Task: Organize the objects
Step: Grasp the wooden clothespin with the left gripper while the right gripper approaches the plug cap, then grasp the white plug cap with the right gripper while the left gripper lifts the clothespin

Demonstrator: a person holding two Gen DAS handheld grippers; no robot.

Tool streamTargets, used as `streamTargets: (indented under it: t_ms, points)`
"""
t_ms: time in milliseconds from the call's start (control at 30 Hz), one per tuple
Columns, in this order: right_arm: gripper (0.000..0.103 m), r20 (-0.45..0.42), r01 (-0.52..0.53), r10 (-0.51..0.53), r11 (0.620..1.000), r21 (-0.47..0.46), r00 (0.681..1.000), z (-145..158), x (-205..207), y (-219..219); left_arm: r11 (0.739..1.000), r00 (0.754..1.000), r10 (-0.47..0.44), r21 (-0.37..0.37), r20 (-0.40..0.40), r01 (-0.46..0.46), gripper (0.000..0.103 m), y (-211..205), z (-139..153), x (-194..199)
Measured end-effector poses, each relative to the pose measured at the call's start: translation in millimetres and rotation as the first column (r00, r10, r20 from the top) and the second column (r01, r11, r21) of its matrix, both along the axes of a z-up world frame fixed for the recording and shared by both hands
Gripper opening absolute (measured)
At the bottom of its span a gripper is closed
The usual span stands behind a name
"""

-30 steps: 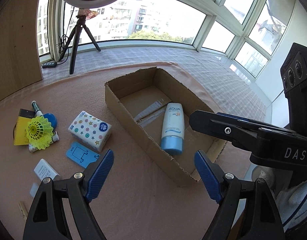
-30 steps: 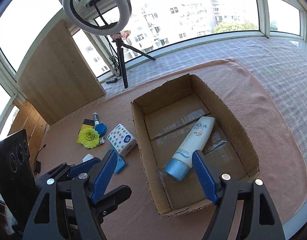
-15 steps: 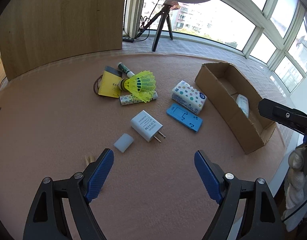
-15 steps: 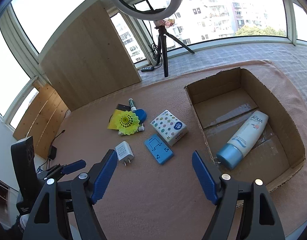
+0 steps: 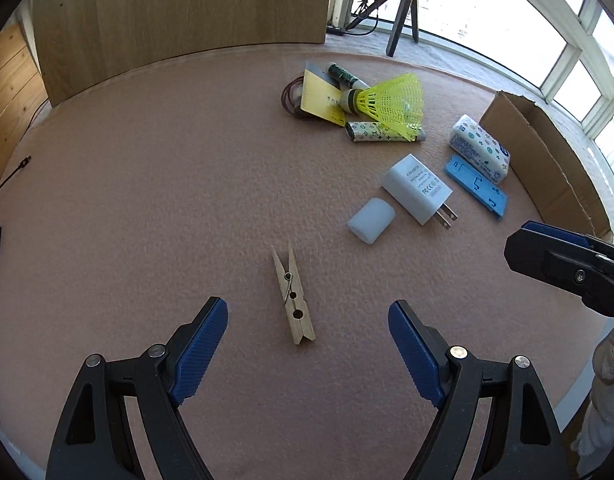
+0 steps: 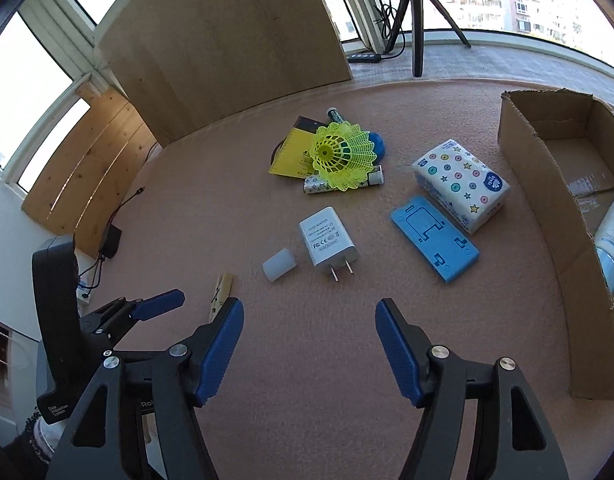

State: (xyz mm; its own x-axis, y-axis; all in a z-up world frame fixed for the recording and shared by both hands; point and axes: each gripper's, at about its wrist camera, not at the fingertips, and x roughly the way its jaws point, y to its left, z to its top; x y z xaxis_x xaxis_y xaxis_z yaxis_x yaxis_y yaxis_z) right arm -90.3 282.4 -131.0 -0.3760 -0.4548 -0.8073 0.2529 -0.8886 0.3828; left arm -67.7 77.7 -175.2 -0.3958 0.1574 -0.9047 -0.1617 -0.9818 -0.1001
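Here, one clothespin (image 5: 293,293), one charger (image 5: 417,188), one shuttlecock (image 5: 387,102)

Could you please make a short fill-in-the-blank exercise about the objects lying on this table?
1. The wooden clothespin lies between the fingers of the ____ claw.
2. The shuttlecock is ____ in colour.
3. The sunscreen tube lies inside the cardboard ____.
4. The flat phone stand beside the tissue pack is ____.

Missing words: left; yellow; box; blue
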Motion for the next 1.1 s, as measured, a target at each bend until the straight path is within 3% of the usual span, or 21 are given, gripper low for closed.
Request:
streamTargets:
  t_ms: [67, 267, 433, 533, 900, 1100]
  points:
    - [0.060, 0.017, -0.008, 0.008, 1.000, 0.016, 1.000, -8, -4, -10, 1.000, 1.000, 0.001, -0.003, 0.007, -0.001, 0.082, -2, -5, -2]
    - [0.053, 0.061, -0.015, 0.014, 1.000, 0.023, 0.998, -26, -15, -28, 0.999, 1.000, -0.009, -0.033, 0.023, 0.010, 0.062, -5, -15, -4]
    - [0.050, 0.077, -0.042, 0.039, 0.999, 0.033, 0.996, -34, -21, -49, 0.999, 1.000, 0.002, -0.035, 0.014, -0.002, 0.036, -19, -14, -4]
    - [0.048, 0.085, -0.049, 0.045, 0.998, 0.045, 0.995, -39, -27, -60, 1.000, 1.000, 0.003, -0.025, 0.014, -0.002, 0.029, -25, -13, -2]
    - [0.043, 0.080, -0.041, 0.033, 0.994, 0.102, 0.996, -48, -41, -82, 1.000, 1.000, 0.010, -0.015, 0.005, -0.010, 0.024, -34, -15, -5]
    - [0.038, 0.038, -0.059, 0.053, 0.982, 0.179, 0.998, -48, -47, -97, 1.000, 1.000, 0.017, 0.010, 0.002, -0.017, 0.029, -31, -17, -10]
